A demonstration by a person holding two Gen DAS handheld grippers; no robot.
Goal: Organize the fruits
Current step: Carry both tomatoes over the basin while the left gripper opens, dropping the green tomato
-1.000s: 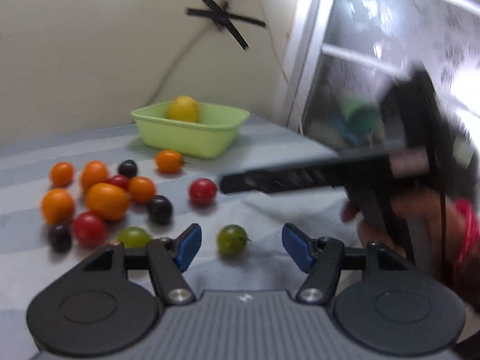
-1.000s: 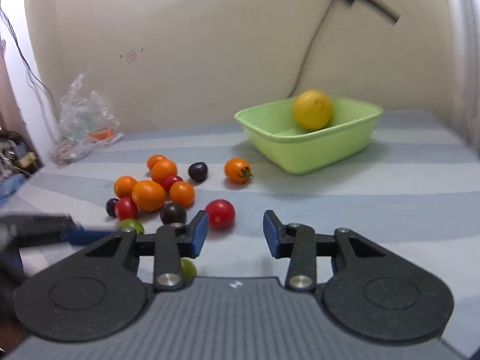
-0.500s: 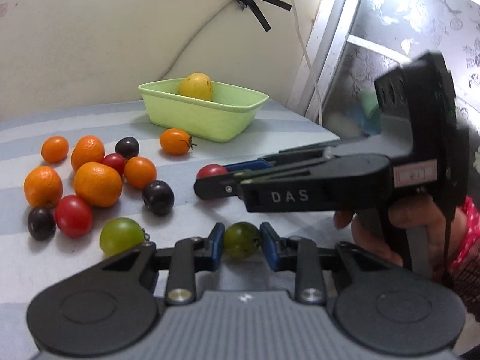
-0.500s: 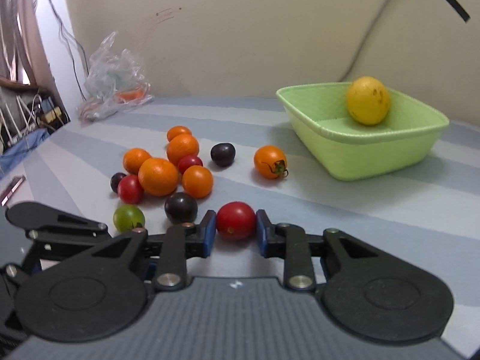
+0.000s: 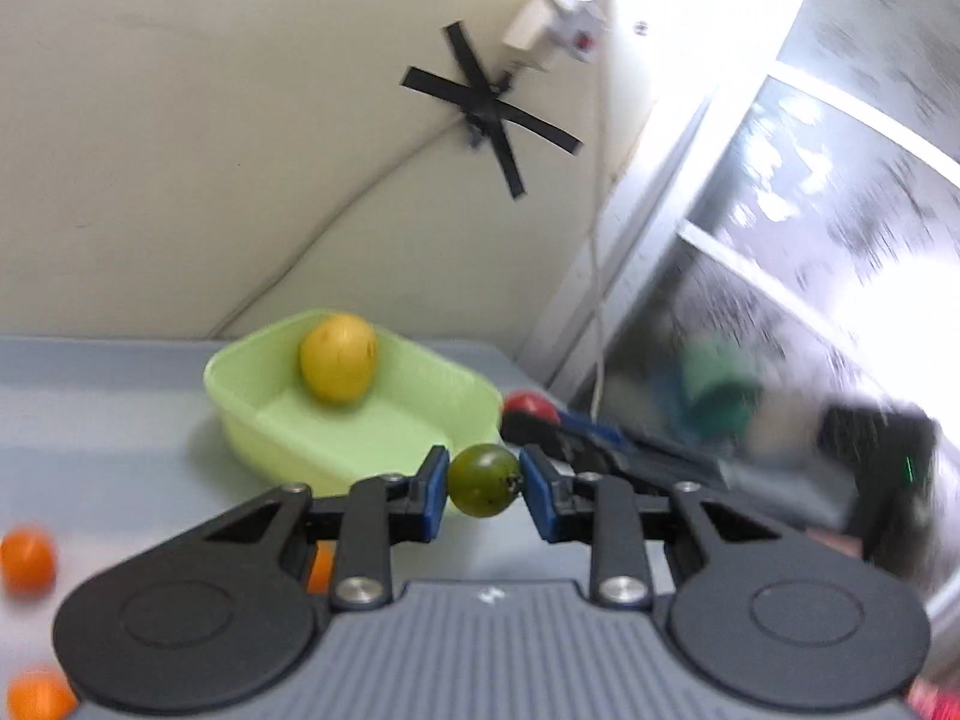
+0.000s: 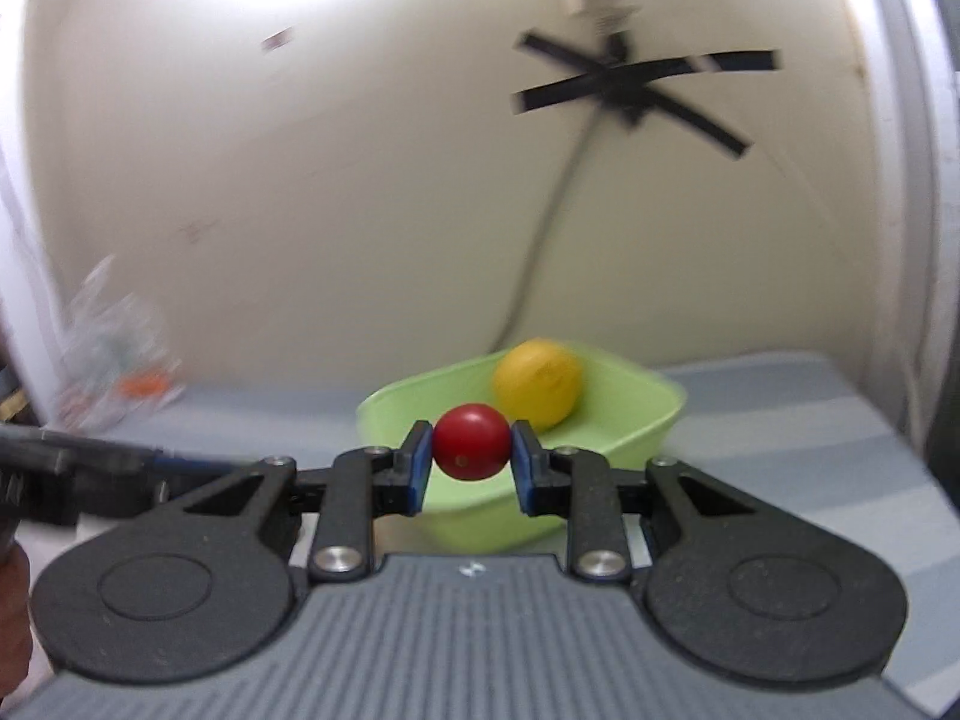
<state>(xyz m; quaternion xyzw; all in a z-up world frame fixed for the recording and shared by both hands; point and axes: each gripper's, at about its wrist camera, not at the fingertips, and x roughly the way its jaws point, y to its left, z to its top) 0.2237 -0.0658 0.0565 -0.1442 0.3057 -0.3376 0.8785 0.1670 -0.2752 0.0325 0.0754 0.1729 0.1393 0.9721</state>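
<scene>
My round red tomato [image 6: 470,441]: smooth, glossy skin
My round green tomato [image 5: 483,480]: smooth, slight sheen
Lime-green plastic basket [image 5: 264,420]: matt, finely ribbed wall

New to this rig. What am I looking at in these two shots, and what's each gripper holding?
No robot here: a person holds a two-finger gripper in each hand, with a fisheye camera on each looking along its fingers. In the left wrist view, the left gripper is shut on a green tomato. In the right wrist view, the right gripper is shut on a red tomato. Ahead of both sits a green basket holding one yellow fruit on a striped table. Orange fruits lie at the left view's edge.
</scene>
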